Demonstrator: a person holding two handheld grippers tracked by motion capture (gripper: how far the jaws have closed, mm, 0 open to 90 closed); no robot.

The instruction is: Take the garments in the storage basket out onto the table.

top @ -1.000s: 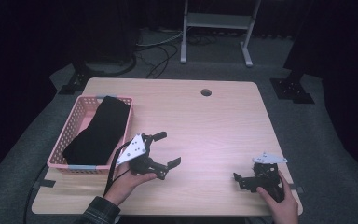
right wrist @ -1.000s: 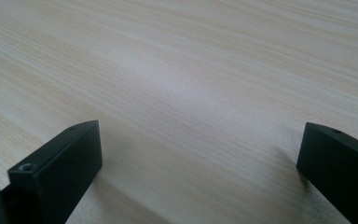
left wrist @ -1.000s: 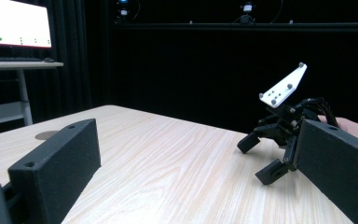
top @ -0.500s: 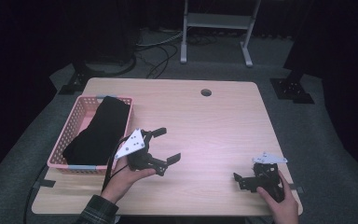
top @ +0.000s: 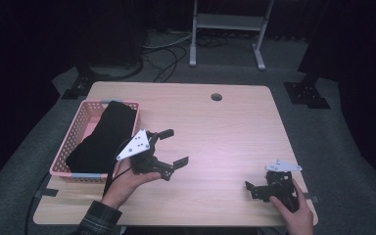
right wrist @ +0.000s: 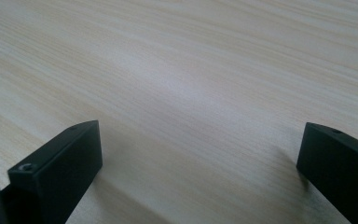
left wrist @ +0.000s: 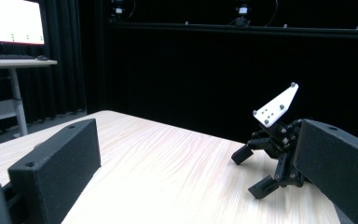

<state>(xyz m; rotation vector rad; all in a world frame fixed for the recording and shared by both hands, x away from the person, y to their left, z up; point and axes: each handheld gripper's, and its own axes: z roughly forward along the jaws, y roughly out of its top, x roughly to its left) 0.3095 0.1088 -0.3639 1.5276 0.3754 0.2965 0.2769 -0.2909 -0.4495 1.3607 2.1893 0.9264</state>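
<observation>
My left gripper [top: 175, 147] hovers over the wooden table [top: 225, 122] just right of a pink basket [top: 81, 128], held in a hand with a plaid sleeve. Its jaws are wide open with nothing between them and point right. In the left gripper view the left gripper [left wrist: 196, 158] looks across the table at the right gripper [left wrist: 272, 156]. My right gripper [top: 257, 182] rests near the table's front right corner, jaws pointing left. In the right gripper view the right gripper [right wrist: 200, 154] stands open over bare wood.
The pink basket holds a folded black cloth [top: 103, 139]. A round cable hole [top: 216, 97] is at the table's far edge. A metal stand [top: 225, 29] and cables lie on the floor beyond. A monitor [left wrist: 11, 21] glows on a side desk.
My left gripper has drifted slightly up and away from the front edge, still open. The right gripper has stayed put.
</observation>
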